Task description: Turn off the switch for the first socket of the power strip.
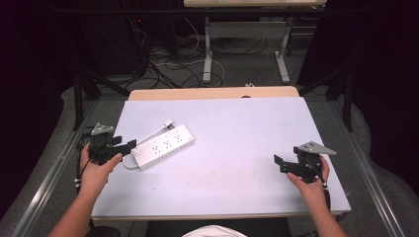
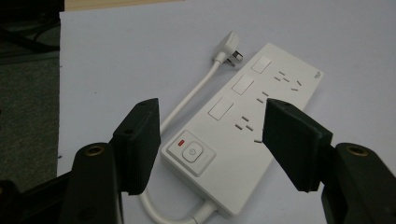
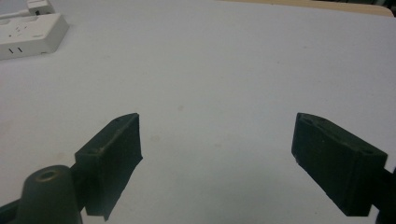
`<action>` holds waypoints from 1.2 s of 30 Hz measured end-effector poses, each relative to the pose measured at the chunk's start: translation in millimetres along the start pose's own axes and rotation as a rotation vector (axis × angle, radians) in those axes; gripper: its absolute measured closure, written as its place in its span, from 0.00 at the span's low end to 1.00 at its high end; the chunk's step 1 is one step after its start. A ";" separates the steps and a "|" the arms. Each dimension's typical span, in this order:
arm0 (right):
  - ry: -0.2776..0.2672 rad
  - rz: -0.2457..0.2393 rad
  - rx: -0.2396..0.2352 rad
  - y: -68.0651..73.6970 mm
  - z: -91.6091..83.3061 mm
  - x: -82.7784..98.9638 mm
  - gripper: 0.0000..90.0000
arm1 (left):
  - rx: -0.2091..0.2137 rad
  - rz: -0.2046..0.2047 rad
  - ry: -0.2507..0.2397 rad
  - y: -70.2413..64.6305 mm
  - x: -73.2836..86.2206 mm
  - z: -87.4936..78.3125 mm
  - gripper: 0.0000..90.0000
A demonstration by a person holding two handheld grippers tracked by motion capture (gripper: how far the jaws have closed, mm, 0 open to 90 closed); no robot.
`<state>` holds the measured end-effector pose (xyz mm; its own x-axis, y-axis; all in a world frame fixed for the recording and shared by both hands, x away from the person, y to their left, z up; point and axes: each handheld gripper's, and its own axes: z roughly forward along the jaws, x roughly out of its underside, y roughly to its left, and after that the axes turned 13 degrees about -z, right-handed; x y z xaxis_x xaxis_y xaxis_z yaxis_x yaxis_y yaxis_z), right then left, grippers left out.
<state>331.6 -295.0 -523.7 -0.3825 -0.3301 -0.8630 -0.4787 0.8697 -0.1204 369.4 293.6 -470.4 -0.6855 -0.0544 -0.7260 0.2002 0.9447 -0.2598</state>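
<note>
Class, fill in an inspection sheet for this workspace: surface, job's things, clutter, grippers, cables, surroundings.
Surface: pale table top, a few faint marks, wooden edge at the far side.
Job's things: white power strip lying flat at the left, switch end toward the left gripper; its plug lies loose on the table.
Clutter: nothing seen.
Grippers: left gripper open, jaws either side of the strip's switch end without pressing it; right gripper open over bare table.
Cables: strip's white cord curls beside it; a black cable trails from the left gripper.
Surroundings: floor cables and a desk frame behind.
</note>
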 end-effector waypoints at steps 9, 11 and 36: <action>0.004 0.013 -0.002 -0.5 0.4 0.6 0.17 | -0.029 0.002 0.038 5.7 -5.7 2.8 0.43; 0.001 0.016 0.003 -0.4 0.8 0.8 0.17 | -0.032 -0.001 0.047 6.3 -6.7 3.7 0.45; 0.010 0.030 0.000 -2.6 0.3 2.2 0.17 | -0.049 -0.022 0.127 0.0 -20.3 20.9 0.74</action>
<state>332.3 -297.9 -525.4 -0.4049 -0.3073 -0.8612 -0.4670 0.8792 -0.0942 397.9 287.9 -468.9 -0.7732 -0.0366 -0.6331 0.1518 0.9587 -0.2407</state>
